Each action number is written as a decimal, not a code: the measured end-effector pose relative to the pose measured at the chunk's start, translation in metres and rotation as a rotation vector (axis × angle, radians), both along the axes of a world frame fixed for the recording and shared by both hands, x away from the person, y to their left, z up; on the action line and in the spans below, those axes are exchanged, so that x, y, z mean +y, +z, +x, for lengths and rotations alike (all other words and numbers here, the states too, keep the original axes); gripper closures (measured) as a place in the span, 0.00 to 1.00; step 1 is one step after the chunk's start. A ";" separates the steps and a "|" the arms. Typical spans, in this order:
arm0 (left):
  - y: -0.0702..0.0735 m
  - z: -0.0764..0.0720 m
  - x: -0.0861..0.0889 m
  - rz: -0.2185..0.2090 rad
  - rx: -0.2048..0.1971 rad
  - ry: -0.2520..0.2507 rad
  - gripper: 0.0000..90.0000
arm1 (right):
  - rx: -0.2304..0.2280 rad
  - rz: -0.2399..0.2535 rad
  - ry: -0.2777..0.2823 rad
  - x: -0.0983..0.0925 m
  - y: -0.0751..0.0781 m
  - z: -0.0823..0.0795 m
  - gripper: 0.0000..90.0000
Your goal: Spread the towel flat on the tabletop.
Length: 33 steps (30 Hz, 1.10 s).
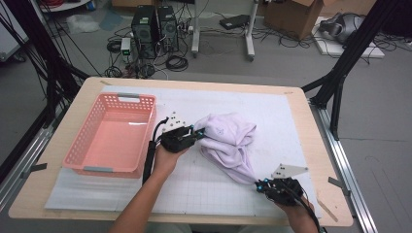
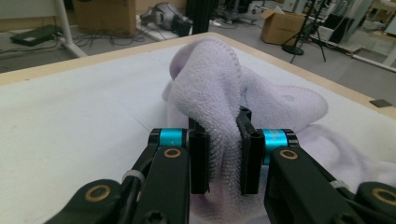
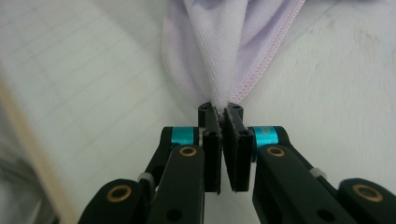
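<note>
A person at a wooden worktop [image 1: 311, 126] covered by a white gridded mat [image 1: 194, 184] grips a lavender towel [image 1: 228, 141] with two hand-held grippers. The towel lies bunched on the mat, around the middle of the worktop and slightly toward its right edge, with one end drawn out in a narrow tail toward the near right corner.

The left gripper [image 1: 197, 133], seen from above just left of the towel's bulk, has its fingers [image 2: 199, 161] clamped on a thick, raised fold of the fleecy cloth; in the left gripper view the fold stands up between the two pads and fills the gap.

The right gripper [image 1: 262, 186], close to the near right corner, has its fingers [image 3: 212, 144] pinched almost together on the towel's stitched corner, as the right gripper view shows, with the cloth fanning away from the tips.

A pink plastic basket [image 1: 87, 133] sits beside the worktop's left edge, well apart from the towel. Beyond the far edge, computer towers [image 1: 155, 29] and cardboard boxes [image 1: 296, 17] stand on the floor among cables.
</note>
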<state>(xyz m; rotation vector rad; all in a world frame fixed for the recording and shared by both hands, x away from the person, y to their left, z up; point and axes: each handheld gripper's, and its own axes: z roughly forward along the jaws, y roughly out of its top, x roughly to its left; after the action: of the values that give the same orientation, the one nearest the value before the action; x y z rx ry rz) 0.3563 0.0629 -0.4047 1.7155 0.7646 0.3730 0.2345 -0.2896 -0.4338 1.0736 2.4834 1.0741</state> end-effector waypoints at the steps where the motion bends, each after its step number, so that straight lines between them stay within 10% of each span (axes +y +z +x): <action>1: 0.000 0.000 0.001 0.005 -0.002 0.005 0.87 | -0.001 -0.010 0.010 -0.004 0.000 -0.007 0.96; 10: 0.005 0.004 0.011 -0.032 -0.021 0.063 0.88 | 0.017 0.009 0.005 -0.032 0.004 -0.044 0.86; 13: 0.003 0.004 0.008 -0.027 -0.011 0.057 0.88 | -0.034 0.086 -0.070 -0.028 0.015 -0.031 0.64; 18: 0.001 0.006 0.006 -0.024 -0.002 0.065 0.88 | -0.095 0.039 -0.142 0.005 0.016 0.015 0.49; 21: 0.001 0.009 0.008 -0.007 0.016 0.061 0.88 | -0.057 0.003 -0.152 0.024 0.003 0.043 0.56; 23: 0.003 0.012 0.010 0.009 0.018 0.064 0.89 | -0.017 -0.020 -0.116 0.029 -0.004 0.047 0.78; 33: 0.000 0.024 0.016 0.024 0.035 0.116 0.89 | 0.032 -0.027 0.061 0.000 0.002 -0.023 0.92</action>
<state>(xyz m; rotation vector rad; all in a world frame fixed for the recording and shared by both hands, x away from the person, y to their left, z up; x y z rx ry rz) 0.3803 0.0790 -0.4049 1.7084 0.8910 0.4347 0.2118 -0.2895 -0.4320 1.0222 2.5637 1.0441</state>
